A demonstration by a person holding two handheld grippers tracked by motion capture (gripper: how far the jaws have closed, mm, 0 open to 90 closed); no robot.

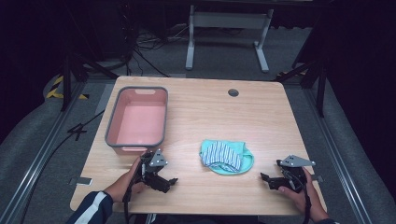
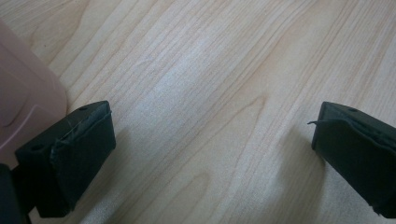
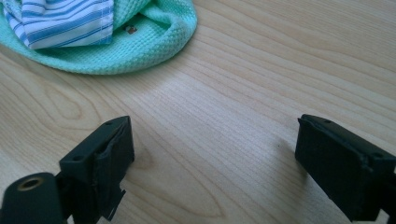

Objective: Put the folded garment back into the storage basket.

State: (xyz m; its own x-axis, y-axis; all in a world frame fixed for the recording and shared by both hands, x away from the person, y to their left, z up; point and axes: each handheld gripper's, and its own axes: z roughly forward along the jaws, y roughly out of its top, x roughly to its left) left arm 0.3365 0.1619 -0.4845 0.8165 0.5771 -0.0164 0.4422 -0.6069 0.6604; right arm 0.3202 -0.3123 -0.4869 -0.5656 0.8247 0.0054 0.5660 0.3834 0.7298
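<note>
- Jaws of the left black two-jaw gripper [image 1: 164, 183] stand wide apart with bare wood between them; they hold nothing and hover low over the light wooden table [image 1: 261, 116], just in front of the pink rectangular plastic bin with a grey rim [image 1: 137, 119].
- In the left gripper view a pale pink wall of that bin [image 2: 23, 93] sits beside one jaw.
- Jaws of the right black two-jaw gripper [image 1: 271, 179] are likewise spread wide and empty, low over the table near its front right edge, aimed toward the cloths.
- A mint-green waffle-knit cloth [image 1: 233, 164] lies crumpled in a rounded heap on the table, front of centre, between the two grippers and apart from both.
- A blue-and-white striped cloth [image 1: 222, 154] rests folded on top of the green one, covering its left part.
- The heap's long axis runs roughly left to right across the table, tilting slightly toward the front right; the stripes run roughly front to back.
- In the right gripper view the green cloth's [image 3: 140, 42] curved edge lies well beyond the jaw tips.
</note>
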